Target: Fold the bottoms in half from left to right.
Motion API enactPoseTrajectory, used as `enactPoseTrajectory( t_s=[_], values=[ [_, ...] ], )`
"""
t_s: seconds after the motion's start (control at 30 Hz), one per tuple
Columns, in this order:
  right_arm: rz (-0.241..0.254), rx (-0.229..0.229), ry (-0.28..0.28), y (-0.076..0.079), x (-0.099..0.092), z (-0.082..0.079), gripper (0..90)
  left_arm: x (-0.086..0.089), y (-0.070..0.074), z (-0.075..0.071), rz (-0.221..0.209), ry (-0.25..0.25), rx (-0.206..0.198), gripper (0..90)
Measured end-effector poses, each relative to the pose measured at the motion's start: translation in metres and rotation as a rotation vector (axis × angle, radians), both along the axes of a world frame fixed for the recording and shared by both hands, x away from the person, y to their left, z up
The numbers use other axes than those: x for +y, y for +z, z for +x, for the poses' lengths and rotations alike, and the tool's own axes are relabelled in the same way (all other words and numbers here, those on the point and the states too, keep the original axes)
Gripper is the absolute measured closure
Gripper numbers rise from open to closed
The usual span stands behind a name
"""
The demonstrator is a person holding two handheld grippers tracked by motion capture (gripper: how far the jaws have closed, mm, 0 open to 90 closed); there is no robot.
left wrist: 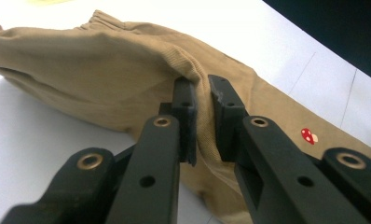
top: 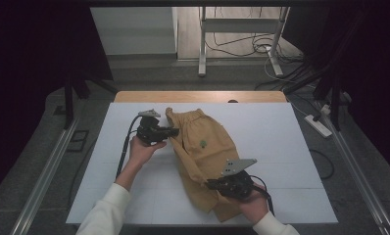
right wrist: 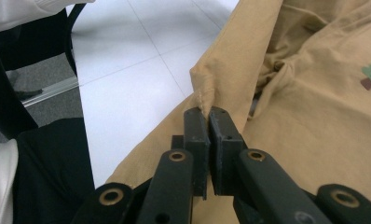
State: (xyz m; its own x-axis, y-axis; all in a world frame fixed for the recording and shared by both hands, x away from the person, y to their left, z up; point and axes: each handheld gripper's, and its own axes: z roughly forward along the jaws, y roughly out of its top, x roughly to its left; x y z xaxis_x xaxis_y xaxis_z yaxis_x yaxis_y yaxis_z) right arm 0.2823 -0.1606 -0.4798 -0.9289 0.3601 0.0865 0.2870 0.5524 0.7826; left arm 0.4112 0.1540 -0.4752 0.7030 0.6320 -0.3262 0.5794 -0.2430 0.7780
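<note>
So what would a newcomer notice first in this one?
The tan shorts lying crumpled across the middle of the white table, with a small green print on the fabric. Both grippers are clamped on them: the left gripper pinches a fold along one side, the right gripper a bunched edge at the near end. The left gripper view also shows a tiny red mushroom print.

Left hand (top: 143, 149) reaching in from the lower left, white sleeve (top: 105, 210) at the forearm, palm up under the left gripper (top: 173, 132), jaws pointing right and pinched on a fold of the tan cloth (top: 205, 152). Right hand (top: 254, 203) low at the near edge, cupping the right gripper (top: 210, 184) from below, jaws pointing left and clamped tight on a cloth edge.
</note>
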Motion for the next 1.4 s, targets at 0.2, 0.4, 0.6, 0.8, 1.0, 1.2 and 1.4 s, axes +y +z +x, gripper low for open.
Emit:
enactPoseTrajectory(
  t_s=[0.2, 0.4, 0.6, 0.8, 1.0, 1.2, 1.4],
  values=[
    [-0.004, 0.006, -0.02, -0.002, -0.01, 0.001, 86.4, -0.009, -0.002, 0.002, 0.003, -0.012, 0.002, 81.4],
    [-0.004, 0.003, -0.038, -0.001, -0.017, 0.001, 86.4, -0.013, -0.002, 0.002, 0.005, -0.02, -0.001, 81.2],
    [0.002, 0.004, -0.051, 0.0, -0.023, 0.0, 86.4, -0.016, -0.002, 0.002, 0.008, -0.026, -0.005, 80.9],
    [-0.006, 0.001, -0.056, 0.0, -0.027, -0.001, 86.4, -0.021, -0.003, 0.003, 0.006, -0.031, -0.008, 80.5],
    [-0.001, 0.002, -0.068, 0.0, -0.032, -0.001, 86.4, -0.028, -0.006, 0.006, 0.005, -0.034, -0.003, 80.6],
    [-0.004, 0.005, -0.08, -0.001, -0.037, -0.003, 86.4, -0.036, -0.005, 0.01, -0.004, -0.042, 0.003, 80.5],
    [0.003, 0.004, -0.1, 0.0, -0.044, -0.004, 86.3, -0.045, -0.003, 0.013, -0.005, -0.053, 0.006, 80.5]
  ],
)
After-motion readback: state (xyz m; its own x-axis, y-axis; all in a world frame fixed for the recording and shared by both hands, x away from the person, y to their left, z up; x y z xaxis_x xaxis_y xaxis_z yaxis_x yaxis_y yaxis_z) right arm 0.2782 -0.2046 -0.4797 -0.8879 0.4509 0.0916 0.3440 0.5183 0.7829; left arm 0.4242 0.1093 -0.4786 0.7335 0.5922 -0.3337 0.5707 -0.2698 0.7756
